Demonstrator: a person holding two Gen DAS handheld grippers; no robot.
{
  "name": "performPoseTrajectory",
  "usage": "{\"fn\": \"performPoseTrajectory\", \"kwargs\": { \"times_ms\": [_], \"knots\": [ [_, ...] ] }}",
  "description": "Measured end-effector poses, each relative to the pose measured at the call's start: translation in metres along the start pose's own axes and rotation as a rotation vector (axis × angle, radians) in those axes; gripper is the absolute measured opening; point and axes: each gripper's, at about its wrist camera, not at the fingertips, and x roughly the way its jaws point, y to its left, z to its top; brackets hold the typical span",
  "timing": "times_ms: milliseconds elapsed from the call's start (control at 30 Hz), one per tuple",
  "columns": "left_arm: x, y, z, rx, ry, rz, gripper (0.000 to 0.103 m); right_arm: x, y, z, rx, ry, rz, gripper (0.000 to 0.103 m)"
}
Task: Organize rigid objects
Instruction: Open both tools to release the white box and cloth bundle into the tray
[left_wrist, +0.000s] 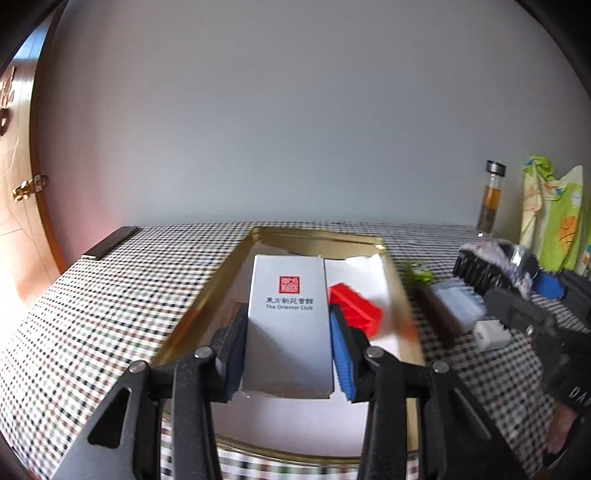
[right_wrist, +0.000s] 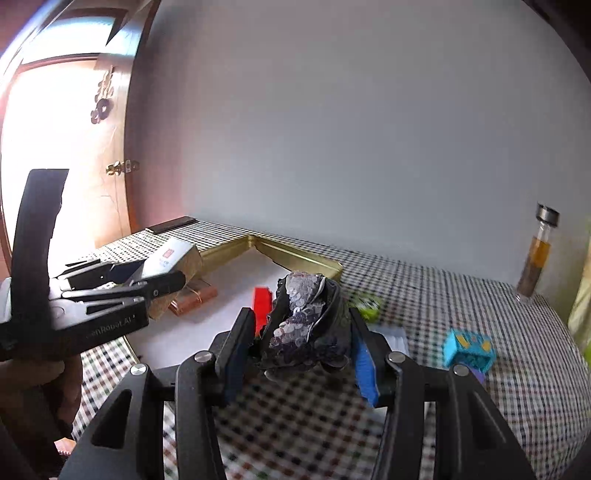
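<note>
My left gripper (left_wrist: 288, 321) is shut on a white box with a red seal (left_wrist: 288, 321) and holds it over the gold tin tray (left_wrist: 207, 295). The box also shows in the right wrist view (right_wrist: 170, 258), held above the tray (right_wrist: 295, 254). A red block (left_wrist: 354, 304) lies in the tray beside the box. My right gripper (right_wrist: 299, 328) is shut on a dark sequined hair clip (right_wrist: 306, 325), held above the tablecloth near the tray's right edge. The clip also shows in the left wrist view (left_wrist: 495, 266).
On the checked cloth right of the tray lie a green toy (left_wrist: 417, 273), a pale blue-white box (left_wrist: 458, 302), a white plug (left_wrist: 493, 334) and a blue toy cube (right_wrist: 469, 350). A glass bottle (right_wrist: 535, 254) and a colourful bag (left_wrist: 554, 218) stand at the back right. A copper item (right_wrist: 192, 299) lies in the tray.
</note>
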Motion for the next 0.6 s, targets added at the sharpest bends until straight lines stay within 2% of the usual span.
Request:
{"fn": "performPoseTrajectory", "kwargs": {
  "times_ms": [267,600],
  "knots": [
    [0.019,0.017,0.004,-0.008,0.068,0.007,0.040,0.037,0.017,0.020,-0.035,0.042,0.059,0.052],
    [0.041,0.022,0.013,0.022,0.117,0.046,0.040,0.082,0.040,0.020,-0.082,0.120,0.094,0.052]
  ]
}}
